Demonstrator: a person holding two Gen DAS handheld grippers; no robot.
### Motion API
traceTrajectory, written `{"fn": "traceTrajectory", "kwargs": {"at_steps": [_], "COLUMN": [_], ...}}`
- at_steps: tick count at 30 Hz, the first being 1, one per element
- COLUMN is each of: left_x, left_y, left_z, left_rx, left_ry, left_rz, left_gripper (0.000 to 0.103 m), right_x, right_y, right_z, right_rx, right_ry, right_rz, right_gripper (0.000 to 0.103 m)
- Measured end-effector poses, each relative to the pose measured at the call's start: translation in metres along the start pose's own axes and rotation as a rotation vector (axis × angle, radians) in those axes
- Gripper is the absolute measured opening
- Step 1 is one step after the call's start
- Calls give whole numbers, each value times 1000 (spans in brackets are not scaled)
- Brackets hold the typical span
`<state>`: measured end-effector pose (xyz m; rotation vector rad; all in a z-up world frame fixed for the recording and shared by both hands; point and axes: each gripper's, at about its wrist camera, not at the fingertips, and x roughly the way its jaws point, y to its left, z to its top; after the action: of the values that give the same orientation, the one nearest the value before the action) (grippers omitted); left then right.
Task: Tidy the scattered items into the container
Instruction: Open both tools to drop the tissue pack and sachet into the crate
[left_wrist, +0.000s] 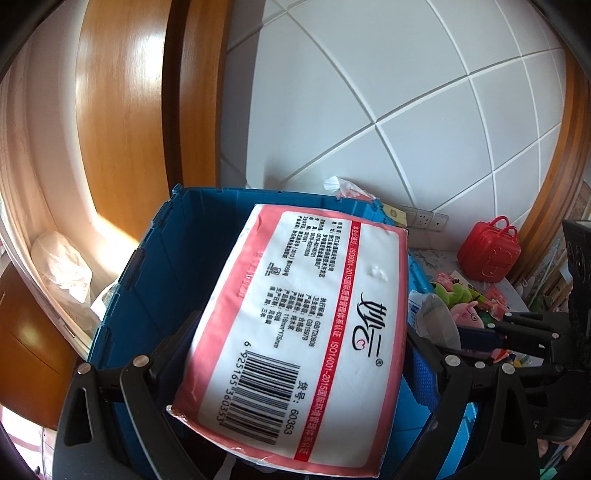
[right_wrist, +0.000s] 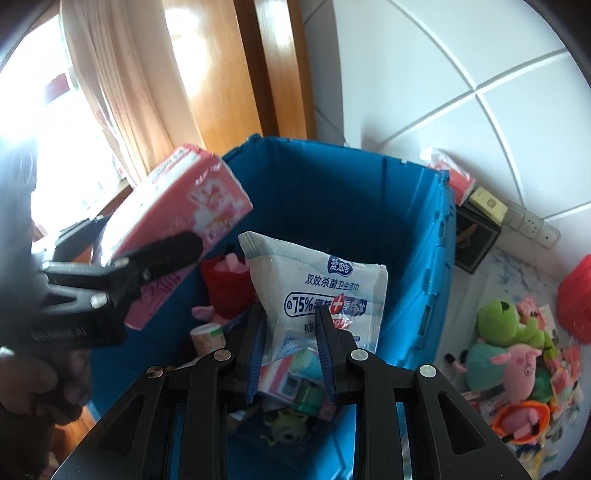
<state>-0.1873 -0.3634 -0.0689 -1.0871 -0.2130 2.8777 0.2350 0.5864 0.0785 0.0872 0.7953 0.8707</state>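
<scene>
1. Left wrist view: the left tool (left_wrist: 291, 354) is seen clenched on a pink-and-white tissue pack (left_wrist: 295, 332), which is held tilted above the open blue container (left_wrist: 155, 258); it has not been released.
2. Right wrist view: the right tool (right_wrist: 291, 350) is seen closed on a pack of wet wipes (right_wrist: 321, 291), held upright over the container's interior and not yet let go.
3. Already deposited: a red plush item (right_wrist: 225, 284), a small green jar (right_wrist: 308, 397), a green plush toy (right_wrist: 286, 424) and small packets are noted lying inside the container.
4. Outstanding: plush toys (right_wrist: 513, 354), a red case (left_wrist: 487, 254) and assorted small packets are observed on the counter (right_wrist: 517, 266) beside the container; a dark box (right_wrist: 474, 236) and another tissue pack (right_wrist: 452, 173) stand near its far corner.
5. Assessment: the task is judged partly complete, with two items mid-transfer and a sizeable pile left to be cleared
</scene>
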Motion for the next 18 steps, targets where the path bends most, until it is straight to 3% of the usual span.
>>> {"fn": "traceTrajectory", "kwargs": {"at_steps": [8, 9, 10, 11, 12, 18], "left_x": [24, 28, 32, 35, 38, 40], "left_y": [20, 23, 26, 28, 30, 32], "left_z": [20, 23, 24, 24, 23, 19], "left_rx": [-28, -40, -50, -58, -65, -97], "left_ry": [4, 12, 25, 38, 50, 65], "left_rz": [28, 45, 55, 64, 73, 76], "left_gripper": [97, 98, 100, 100, 100, 103], "right_x": [14, 13, 12, 10, 7, 4], "right_y": [-4, -6, -7, -9, -12, -19], "right_z": [9, 11, 12, 12, 12, 6], "right_rx": [4, 5, 8, 18, 26, 36], "right_ry": [3, -5, -11, -24, -42, -32], "right_rz": [-15, -22, -23, -15, -16, 3], "right_gripper": [29, 41, 77, 95, 101, 101]}}
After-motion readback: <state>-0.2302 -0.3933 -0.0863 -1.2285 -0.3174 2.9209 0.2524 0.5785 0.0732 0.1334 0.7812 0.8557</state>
